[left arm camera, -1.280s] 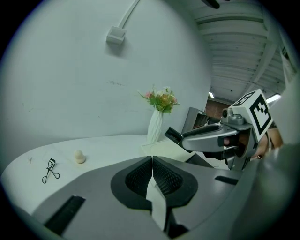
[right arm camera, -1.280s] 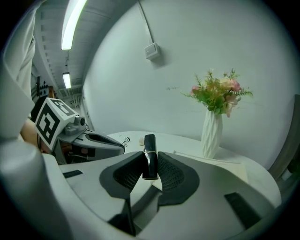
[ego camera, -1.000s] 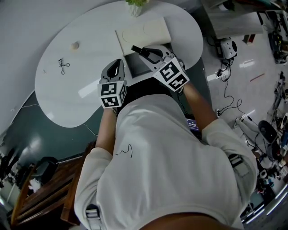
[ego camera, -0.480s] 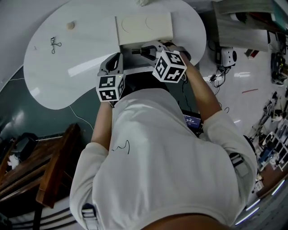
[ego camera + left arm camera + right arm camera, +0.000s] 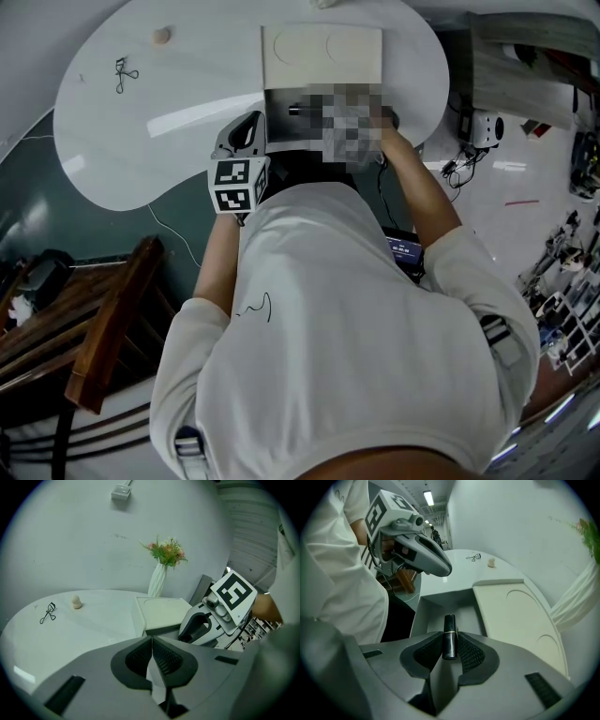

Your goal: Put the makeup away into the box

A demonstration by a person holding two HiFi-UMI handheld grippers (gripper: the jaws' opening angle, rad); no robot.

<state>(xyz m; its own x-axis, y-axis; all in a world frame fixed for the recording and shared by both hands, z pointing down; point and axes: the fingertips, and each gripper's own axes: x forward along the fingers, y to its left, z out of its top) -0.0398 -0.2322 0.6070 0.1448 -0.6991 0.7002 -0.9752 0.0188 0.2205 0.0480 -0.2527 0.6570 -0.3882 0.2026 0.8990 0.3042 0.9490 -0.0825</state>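
Table (image 5: 141, 127): one box (image 5: 465, 616), one lipstick (image 5: 449, 637)

I see a white vase (image 5: 157, 580) of flowers (image 5: 167, 552) on the white tabletop (image 5: 122, 150), with wooden furniture (image 5: 111, 330) nearby.

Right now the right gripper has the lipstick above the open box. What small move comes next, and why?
Probably lower the right gripper a little into the box before letting go. The lipstick is clamped between its pads and points at the box's open inside. The lid lies flat beside it, so nothing seems to block the way down.
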